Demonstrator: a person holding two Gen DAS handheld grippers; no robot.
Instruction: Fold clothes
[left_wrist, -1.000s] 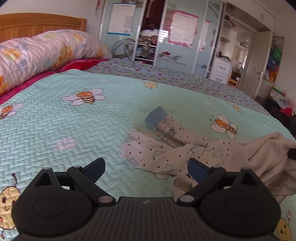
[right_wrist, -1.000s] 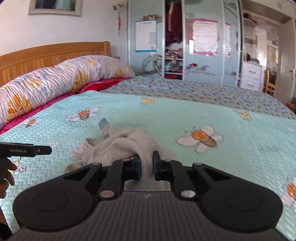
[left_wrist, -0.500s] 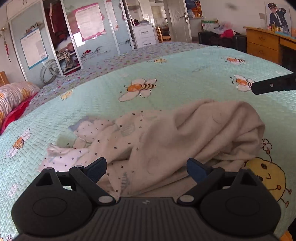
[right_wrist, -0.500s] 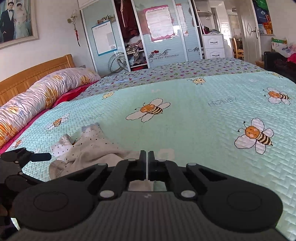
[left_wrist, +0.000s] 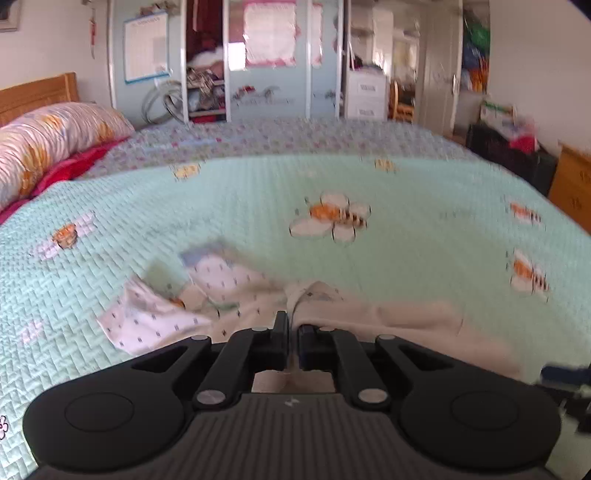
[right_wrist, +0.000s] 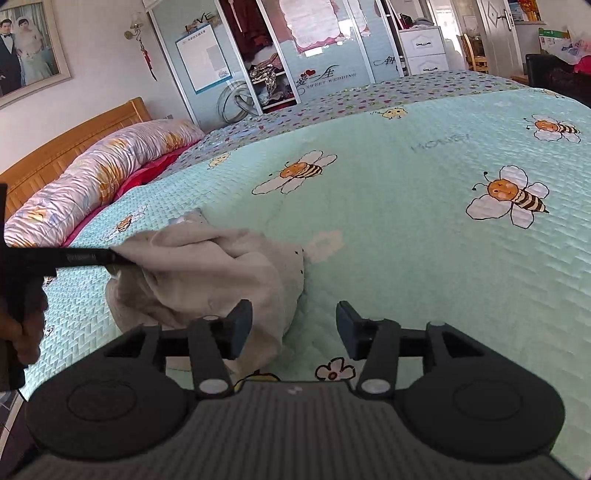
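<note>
mostly blurred — left gripper jaws clamped on cream garment; right gripper jaws apart — garment's far end hidden.

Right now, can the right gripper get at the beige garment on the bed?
Probably yes. The right gripper has its jaws open, and the beige garment lies just off its left side on the bee bedspread, with nothing between; the left gripper grips another part.

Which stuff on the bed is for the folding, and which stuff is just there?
For the folding:
- cream garment, crumpled on the bed
- left tool, shut on the garment
- right tool, open beside it

Just there:
- bee bedspread
- floral pillow
- wardrobe
- wedding photo
</note>
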